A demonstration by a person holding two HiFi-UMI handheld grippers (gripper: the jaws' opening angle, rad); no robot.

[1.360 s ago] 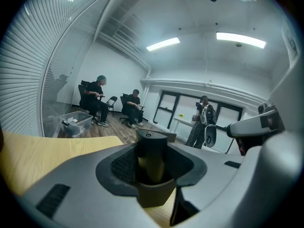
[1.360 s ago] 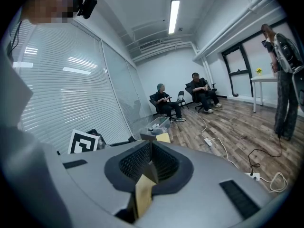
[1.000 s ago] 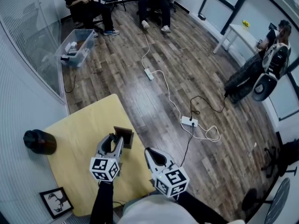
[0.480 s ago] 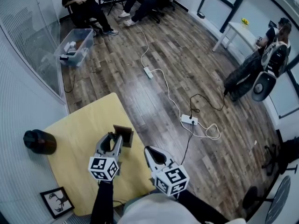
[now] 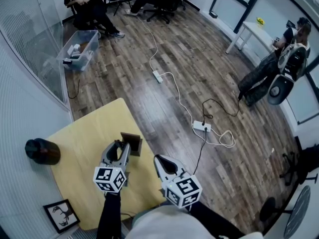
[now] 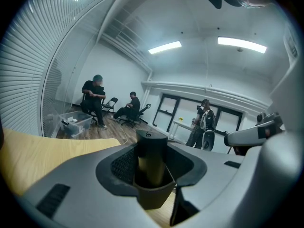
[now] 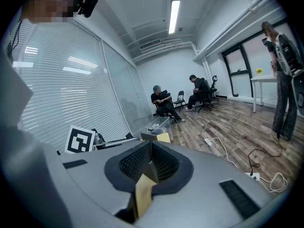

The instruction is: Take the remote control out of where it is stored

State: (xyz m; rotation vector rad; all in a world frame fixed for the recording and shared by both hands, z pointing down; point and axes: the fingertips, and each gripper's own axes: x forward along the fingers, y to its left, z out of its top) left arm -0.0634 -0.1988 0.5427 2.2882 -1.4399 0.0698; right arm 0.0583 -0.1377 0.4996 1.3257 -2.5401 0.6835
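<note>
Head view looks down on a yellow table (image 5: pixel 87 133) whose right edge runs diagonally beside wood floor (image 5: pixel 199 68). The left gripper (image 5: pixel 122 146) reaches over the tabletop near that edge. Its jaws are clamped on the remote control (image 6: pixel 151 148), which stands upright in a small brown holder (image 5: pixel 133 142) set close to the edge. The right gripper (image 5: pixel 157 159) hangs at the same edge, just beside the left one, with its jaws together and nothing between them. A dark jar (image 5: pixel 42 152) stands by the table's left edge and a framed picture (image 5: pixel 60 215) lies at the near corner. A broad stretch of tabletop separates both from the holder. On the floor, a power strip (image 5: pixel 202 129) with its white cable lies well apart from the table.
</note>
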